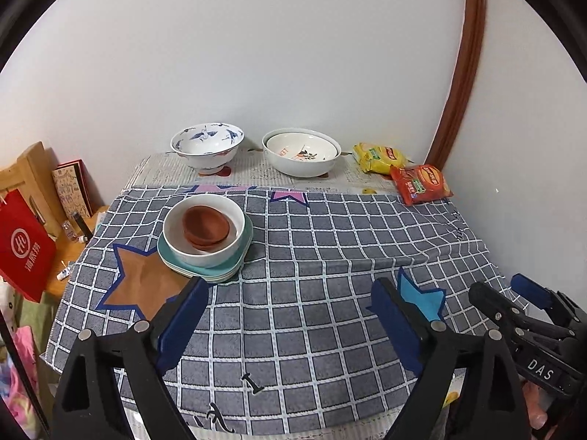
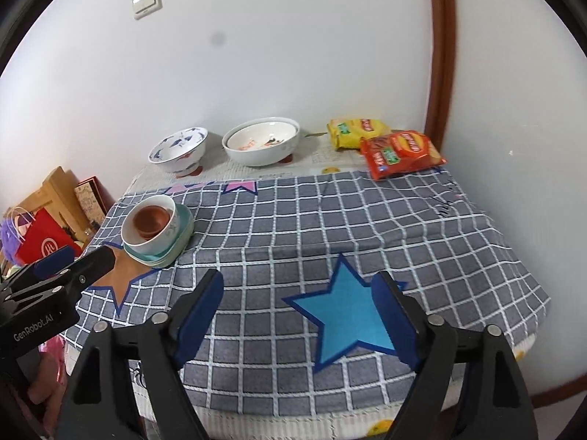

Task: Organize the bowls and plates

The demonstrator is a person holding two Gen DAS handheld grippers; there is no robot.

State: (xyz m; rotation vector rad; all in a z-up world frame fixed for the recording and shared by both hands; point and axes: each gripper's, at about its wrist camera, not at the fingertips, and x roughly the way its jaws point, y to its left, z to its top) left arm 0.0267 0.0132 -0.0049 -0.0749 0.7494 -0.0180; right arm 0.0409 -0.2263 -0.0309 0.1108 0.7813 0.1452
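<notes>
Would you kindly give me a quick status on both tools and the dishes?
Left tool open, empty. Right tool open, empty. Brown bowls nested in white bowl on teal plates. Nothing in the way.

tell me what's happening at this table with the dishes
A person holds two grippers over the grey checked cloth; the left gripper and right gripper are both open and empty. Small brown clay bowls sit nested in a white bowl on stacked teal plates.

Home corner (tablecloth point(image 1: 330, 256), snack packets point(image 2: 401, 154))
</notes>
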